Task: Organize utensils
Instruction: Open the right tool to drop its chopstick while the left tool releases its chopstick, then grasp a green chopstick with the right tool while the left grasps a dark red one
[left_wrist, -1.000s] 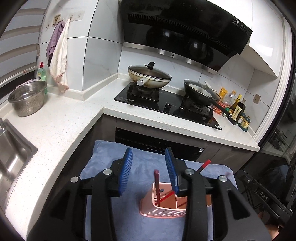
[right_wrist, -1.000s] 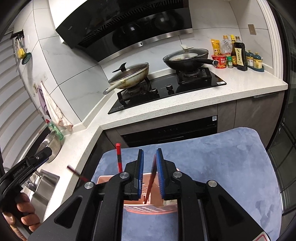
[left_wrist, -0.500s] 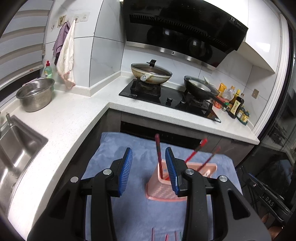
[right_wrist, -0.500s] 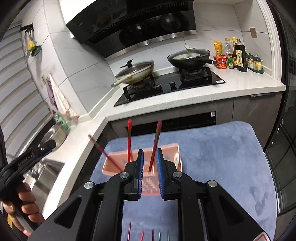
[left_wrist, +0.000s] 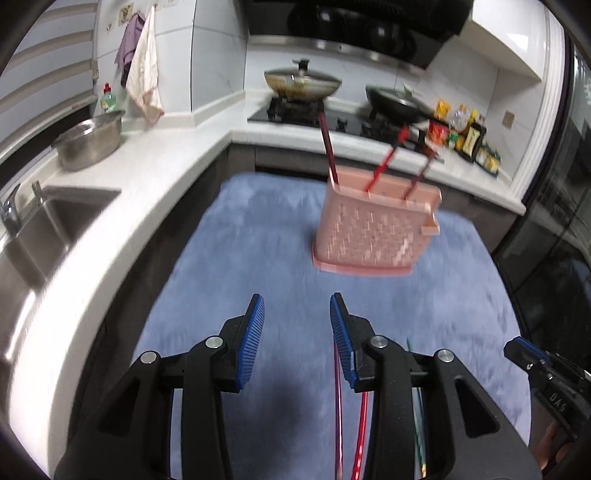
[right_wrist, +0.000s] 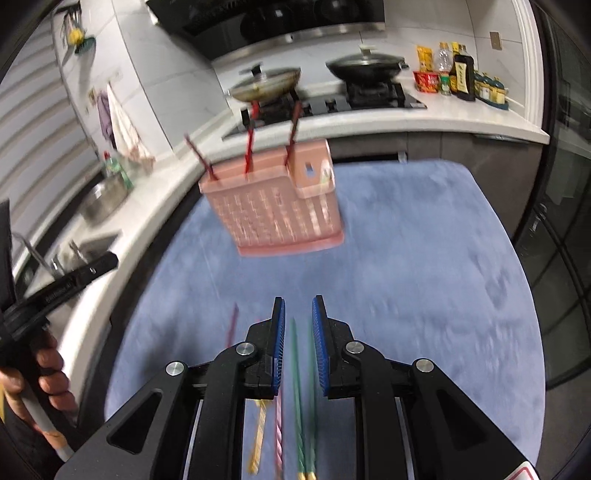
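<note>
Item: pink utensil holder (right_wrist: 275, 210), perforated plastic, upright on the blue mat (right_wrist: 424, 258), toward the mat's far edge by the counter. Contents: three red chopsticks (right_wrist: 249, 147) standing at a lean, tips down in the compartments, upper ends above the rim; exact compartment of each not clear through blur.

Item: loose chopsticks, flat on the mat on the near side of the holder, well apart from it. Green pair (right_wrist: 301, 387) side by side, pink twisted one (right_wrist: 279, 424) and yellow one (right_wrist: 260, 424) just to their left, a further dull pink one (right_wrist: 232, 325) beyond. Red ones (left_wrist: 360, 424) likewise near side of the holder, in the left wrist view.

Handling, judged: thin, stiff, light, smooth; likely to slip or roll under a loose pinch, and to pivot if taken near an end. Best hold probably near mid-length, pads across the shaft. Soft mat should allow fingertips to press down around a stick. Holder light, possibly prone to tipping if knocked on insertion.

Left gripper (left_wrist: 297, 314): jaws spread wide, nothing between them, above bare mat on the near side of the holder.

Right gripper (right_wrist: 298, 314): jaws parted narrowly, straddling the green pair from above; contact not evident, nothing clamped.
</note>
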